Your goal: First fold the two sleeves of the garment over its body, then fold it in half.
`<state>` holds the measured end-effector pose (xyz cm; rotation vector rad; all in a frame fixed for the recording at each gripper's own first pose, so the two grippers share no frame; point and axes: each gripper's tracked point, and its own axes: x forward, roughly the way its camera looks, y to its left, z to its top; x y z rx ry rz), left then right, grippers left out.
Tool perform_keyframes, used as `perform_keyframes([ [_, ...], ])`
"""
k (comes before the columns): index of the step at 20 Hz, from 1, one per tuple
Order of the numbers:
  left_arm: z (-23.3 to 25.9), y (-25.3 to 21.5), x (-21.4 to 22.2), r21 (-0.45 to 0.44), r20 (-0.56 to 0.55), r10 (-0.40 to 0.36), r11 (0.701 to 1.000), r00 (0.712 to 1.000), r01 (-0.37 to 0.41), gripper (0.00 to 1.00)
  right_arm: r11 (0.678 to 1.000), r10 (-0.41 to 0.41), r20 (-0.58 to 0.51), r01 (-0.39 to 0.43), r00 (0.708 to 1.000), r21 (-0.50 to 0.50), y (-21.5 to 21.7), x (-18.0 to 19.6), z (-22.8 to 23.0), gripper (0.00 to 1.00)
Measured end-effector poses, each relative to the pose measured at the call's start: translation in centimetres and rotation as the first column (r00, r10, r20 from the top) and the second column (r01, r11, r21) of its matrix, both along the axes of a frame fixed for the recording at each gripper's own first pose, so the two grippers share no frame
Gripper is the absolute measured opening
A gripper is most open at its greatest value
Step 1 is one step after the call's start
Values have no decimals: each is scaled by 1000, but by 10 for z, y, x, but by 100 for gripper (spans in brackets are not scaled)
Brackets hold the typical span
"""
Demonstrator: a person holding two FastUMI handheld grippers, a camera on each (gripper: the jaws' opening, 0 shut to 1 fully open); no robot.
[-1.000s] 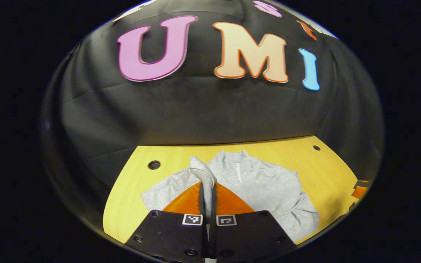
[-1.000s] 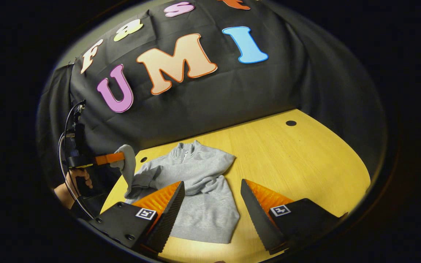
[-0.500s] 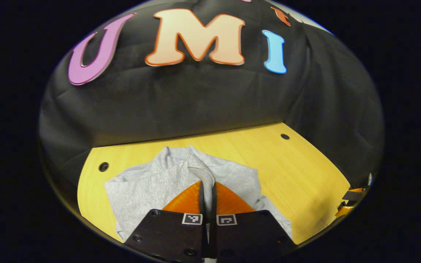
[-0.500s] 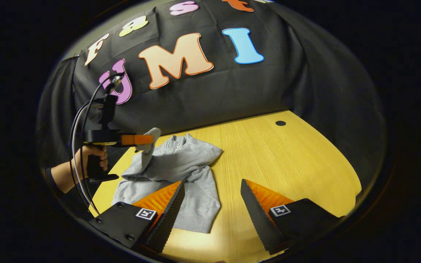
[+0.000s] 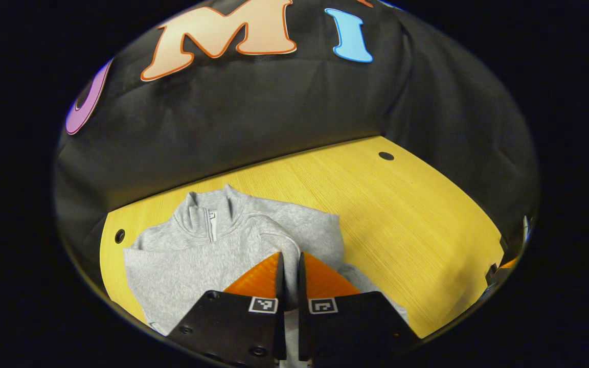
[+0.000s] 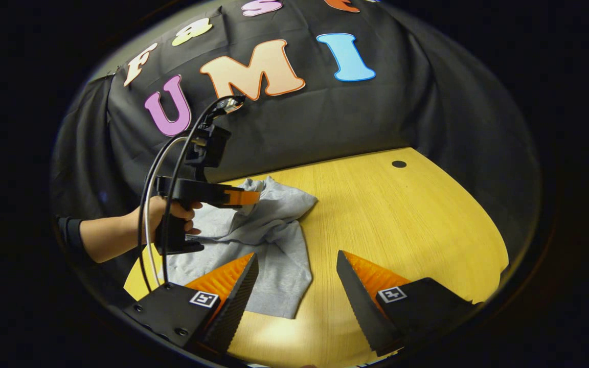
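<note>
While our left claw (image 5: pixel 289 266) pinches a sleeve over its chest, the light grey fleece zip-neck pullover (image 5: pixel 192 255) lies rumpled on the yellow wooden counter (image 5: pixel 402 214), collar toward the wall; no readable label. Our right claw (image 6: pixel 297 278) gapes just beside its hem.

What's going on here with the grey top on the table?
A person is folding a grey pullover on a yellow table with a handheld claw in each hand. The left claw is shut on one sleeve and holds it over the body of the pullover. The right claw hangs open above the near side of the table, holding nothing. The fold in half is not yet done.
</note>
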<state>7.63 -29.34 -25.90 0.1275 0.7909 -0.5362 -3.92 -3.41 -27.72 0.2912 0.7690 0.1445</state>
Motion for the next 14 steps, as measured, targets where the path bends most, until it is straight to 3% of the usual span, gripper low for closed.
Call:
perform_keyframes([
  [2, 2, -10, -5, -36, -4, -22, 999, 1000, 21, 14, 1000, 16, 1, -16, 1000, 0, 6, 0, -2, 97],
  [3, 2, -15, -9, -58, -5, -37, 998, 999, 36, 22, 1000, 24, 1, -24, 1000, -3, 9, 1, -2, 97],
  [6, 18, -7, -13, -85, 49, -47, 995, 998, 51, 100, 999, 45, 2, -45, 999, -16, 15, 1, -7, 97],
  [9, 32, 23, -17, -111, 81, 5, 994, 997, 4, 91, 998, 54, -8, -55, 998, -26, 20, 4, -13, 97],
  [10, 36, 36, -16, -122, 94, 34, 992, 995, -22, 95, 998, 55, -10, -56, 998, -28, 23, 5, -15, 97],
  [14, 48, 100, -19, -117, 144, 120, 988, 982, -104, 94, 996, 69, -18, -70, 997, -51, 32, 7, -23, 97],
])
